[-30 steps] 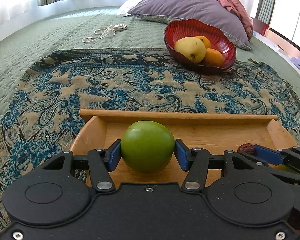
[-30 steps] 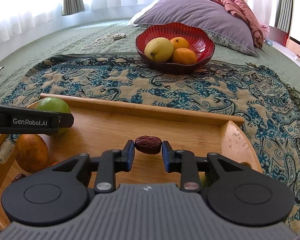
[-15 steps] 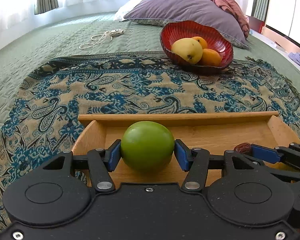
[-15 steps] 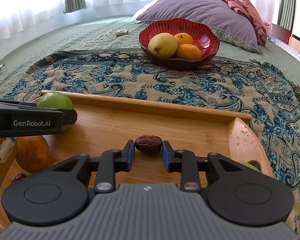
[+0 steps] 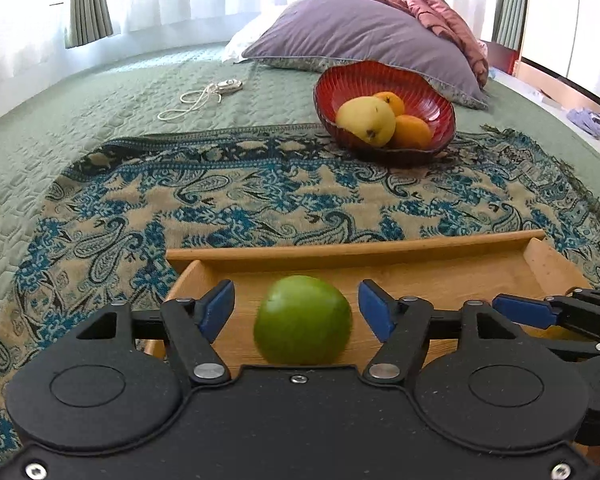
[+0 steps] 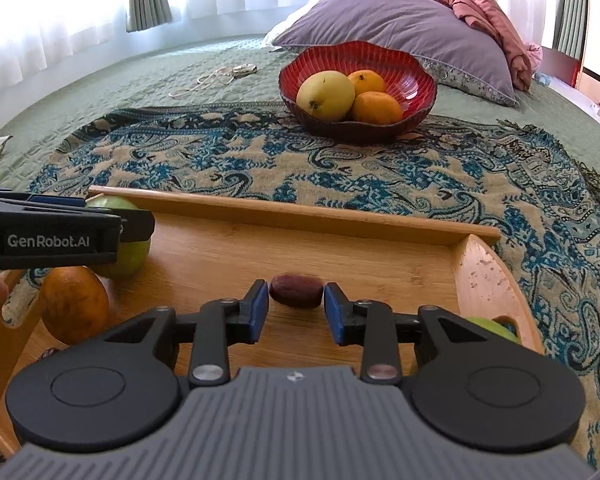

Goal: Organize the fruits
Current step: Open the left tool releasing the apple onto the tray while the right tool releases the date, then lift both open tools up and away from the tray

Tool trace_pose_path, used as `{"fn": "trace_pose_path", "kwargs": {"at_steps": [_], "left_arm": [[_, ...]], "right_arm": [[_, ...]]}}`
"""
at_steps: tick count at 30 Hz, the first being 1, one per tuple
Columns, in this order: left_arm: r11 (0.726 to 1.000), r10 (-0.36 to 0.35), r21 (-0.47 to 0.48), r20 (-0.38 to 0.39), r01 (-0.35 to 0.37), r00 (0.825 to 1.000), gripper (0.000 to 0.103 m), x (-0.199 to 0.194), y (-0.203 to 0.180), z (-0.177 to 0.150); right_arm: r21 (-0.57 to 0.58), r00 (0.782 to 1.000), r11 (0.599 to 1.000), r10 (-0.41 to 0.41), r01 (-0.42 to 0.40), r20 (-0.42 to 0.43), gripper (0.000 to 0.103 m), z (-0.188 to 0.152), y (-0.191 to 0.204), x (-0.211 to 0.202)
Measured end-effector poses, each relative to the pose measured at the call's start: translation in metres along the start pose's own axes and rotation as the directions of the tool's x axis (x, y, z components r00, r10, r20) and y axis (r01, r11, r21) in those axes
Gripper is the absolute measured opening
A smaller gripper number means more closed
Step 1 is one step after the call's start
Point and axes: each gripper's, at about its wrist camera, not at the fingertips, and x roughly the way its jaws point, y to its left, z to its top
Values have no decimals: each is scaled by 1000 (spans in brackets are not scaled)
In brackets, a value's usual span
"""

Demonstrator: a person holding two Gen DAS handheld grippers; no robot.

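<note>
- Fruits sit in two places: a wooden tray (image 6: 284, 210) in front of both grippers and a red bowl (image 6: 416, 72) farther back on the patterned cloth (image 6: 220, 164).
- In the bowl lie a yellow mango (image 6: 326, 95) and two oranges (image 6: 377, 107), touching one another.
- On the tray, a green apple (image 5: 303, 326) sits between the fingers of the left gripper (image 5: 296, 312); its jaws stand wide, with a clear gap on each side, so nothing is held. The apple looks slightly blurred; whether it is rolling I cannot tell.
- Right gripper (image 6: 296, 312) frames a dark date (image 6: 297, 291); its jaws are narrow, with the blue pads just beside the date's ends, and a thin gap seems to show at each side, so I judge it not gripped.
- Also on the tray: an orange-brown fruit (image 6: 75, 304) at the left, just beside the apple, and a second green fruit (image 6: 494, 329) mostly hidden behind the right gripper.
- Step in hand, as I judge it: both fruits rest loose on the tray, either just set down or about to be picked up; the pictures alone do not settle which.
- Next move calls for closing squarely on a fruit, or backing straight off without nudging the round apple, which could roll.
</note>
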Motion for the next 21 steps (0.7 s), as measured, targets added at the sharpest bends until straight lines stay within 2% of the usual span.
{"fn": "trace_pose_path", "kwargs": {"at_steps": [9, 12, 14, 17, 21], "left_arm": [[1000, 17, -1, 36, -17, 999, 83, -27, -1, -3], [1000, 14, 4, 45, -14, 999, 88, -38, -2, -7], [1000, 10, 10, 52, -10, 999, 89, -46, -3, -10], [1000, 4, 13, 59, -4, 998, 92, -57, -3, -14], [1000, 5, 21, 75, -6, 997, 98, -73, -4, -19]], "right_arm": [[-9, 999, 1000, 1, 0, 38, 64, 0, 0, -26], [-24, 998, 1000, -12, 14, 55, 72, -1, 2, -36], [-26, 998, 1000, -14, 15, 65, 81, -2, 2, -43], [-23, 996, 1000, -13, 15, 84, 87, -3, 1, -54], [-38, 993, 999, -25, 29, 111, 91, -5, 2, -70]]}}
